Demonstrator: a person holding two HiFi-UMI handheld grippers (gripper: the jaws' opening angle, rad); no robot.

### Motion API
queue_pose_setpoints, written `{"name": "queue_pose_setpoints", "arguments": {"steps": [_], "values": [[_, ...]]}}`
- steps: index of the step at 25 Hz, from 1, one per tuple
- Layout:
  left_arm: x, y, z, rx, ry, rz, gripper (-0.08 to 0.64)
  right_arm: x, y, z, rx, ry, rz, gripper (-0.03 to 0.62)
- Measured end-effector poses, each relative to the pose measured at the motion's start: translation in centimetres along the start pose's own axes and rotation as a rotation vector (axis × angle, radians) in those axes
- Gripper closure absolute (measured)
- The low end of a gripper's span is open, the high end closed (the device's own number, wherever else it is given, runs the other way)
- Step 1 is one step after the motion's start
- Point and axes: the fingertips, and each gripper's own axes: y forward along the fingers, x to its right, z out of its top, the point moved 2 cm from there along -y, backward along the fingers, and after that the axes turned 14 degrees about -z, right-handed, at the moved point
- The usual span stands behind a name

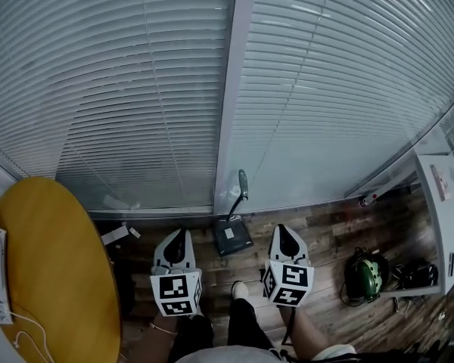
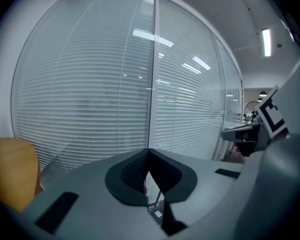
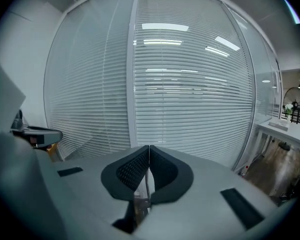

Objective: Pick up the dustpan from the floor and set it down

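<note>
- Seen from the head view, a dark dustpan (image 1: 233, 240) sits on the wooden floor (image 1: 333, 233), tucked against the foot of a wall of closed white blinds (image 1: 121, 89).
- Its long handle (image 1: 240, 190) rises from the pan and leans toward the pale upright post (image 1: 231, 89) between the two blind panels.
- The left tool (image 1: 179, 234) and right tool (image 1: 284, 230) hang above the floor on either side of the dustpan, apart from it.
- Both tools are clenched and empty: each gripper view shows the dark ribbed pads meeting at their tips with nothing between them.
- A round yellow bench (image 1: 53, 271) fills the lower left; a green headset-like object (image 1: 365, 274) lies on the floor to the right.
- The dustpan looks like light, stiff plastic, so lifting it should take little force.
- The handle's thicker top end is probably the best hold, gripped across its width.
- Held that high, the pan may swing, and smooth plastic could slip in the pads.
</note>
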Motion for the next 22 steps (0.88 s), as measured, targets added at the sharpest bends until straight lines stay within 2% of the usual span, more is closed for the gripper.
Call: {"name": "queue_pose_setpoints", "arguments": {"steps": [6, 12, 22], "values": [[-0.5, 2.1, -4.4, -0.07, -0.014, -0.016, 0.555, -0.7, 2.2, -4.5, -0.086, 0.035, 0.007, 0.56], [-0.8, 4.4, -10.6, -0.133, -0.03, -0.028, 0.554, -1.6, 3.9, -11.4, -0.196, 0.055, 0.02, 0.56], [-0.7, 4.3, -12.3, -0.173, -0.068, -0.001, 0.555, -1.8, 4.7, -12.3, -0.23, 0.044, 0.04, 0.56]]}}
